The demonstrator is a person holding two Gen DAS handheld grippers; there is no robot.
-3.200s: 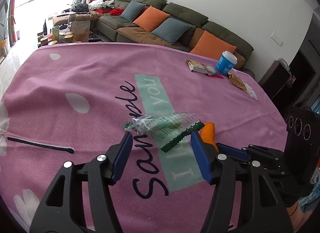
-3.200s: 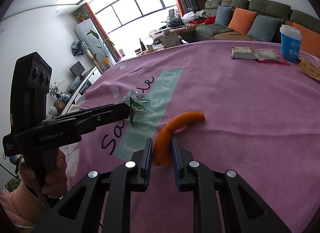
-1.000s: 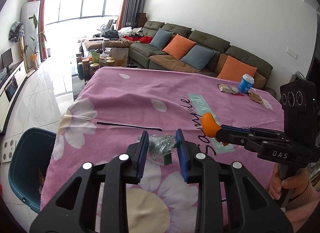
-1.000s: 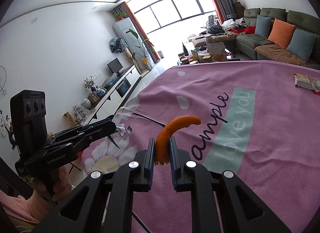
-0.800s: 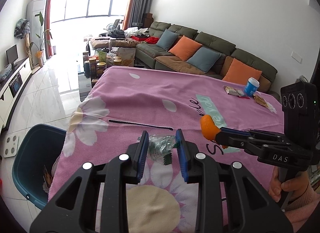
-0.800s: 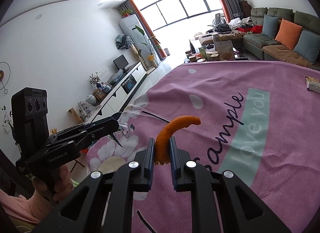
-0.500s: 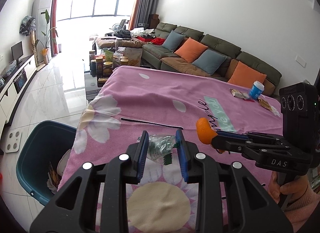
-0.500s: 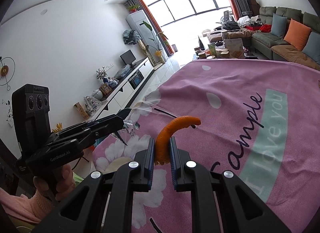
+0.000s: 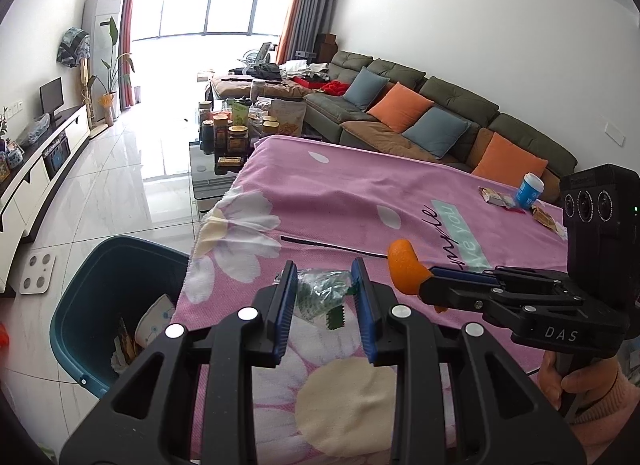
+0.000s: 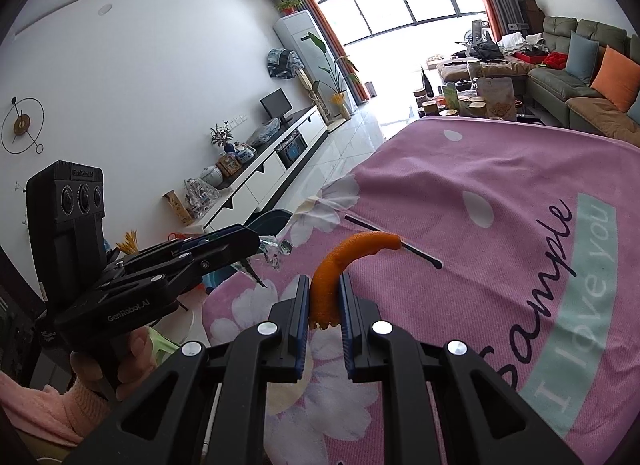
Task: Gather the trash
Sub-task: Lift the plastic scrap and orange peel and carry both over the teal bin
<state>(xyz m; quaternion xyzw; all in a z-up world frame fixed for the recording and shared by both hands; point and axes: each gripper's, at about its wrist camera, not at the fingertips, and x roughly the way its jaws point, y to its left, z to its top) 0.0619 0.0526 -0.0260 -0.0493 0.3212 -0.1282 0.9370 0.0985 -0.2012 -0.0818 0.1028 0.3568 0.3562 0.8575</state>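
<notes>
Both loads have been carried off mid-table toward the bin (image 9: 104,265). Left gripper (image 9: 325,289) pinches the wrapper (image 9: 320,292), right gripper (image 10: 324,297) pinches the peel (image 10: 340,261), both probably not yet over the bin.

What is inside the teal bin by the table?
The teal trash bin holds a white paper cup and brown paper scraps; its near wall hides the bottom.

The left gripper (image 9: 325,297) was clamped on a crumpled wrapper (image 9: 320,292), its jaws part-way apart. The right gripper (image 10: 325,301) was pinched narrowly on an orange peel (image 10: 340,265). Both were held level, side by side.
</notes>
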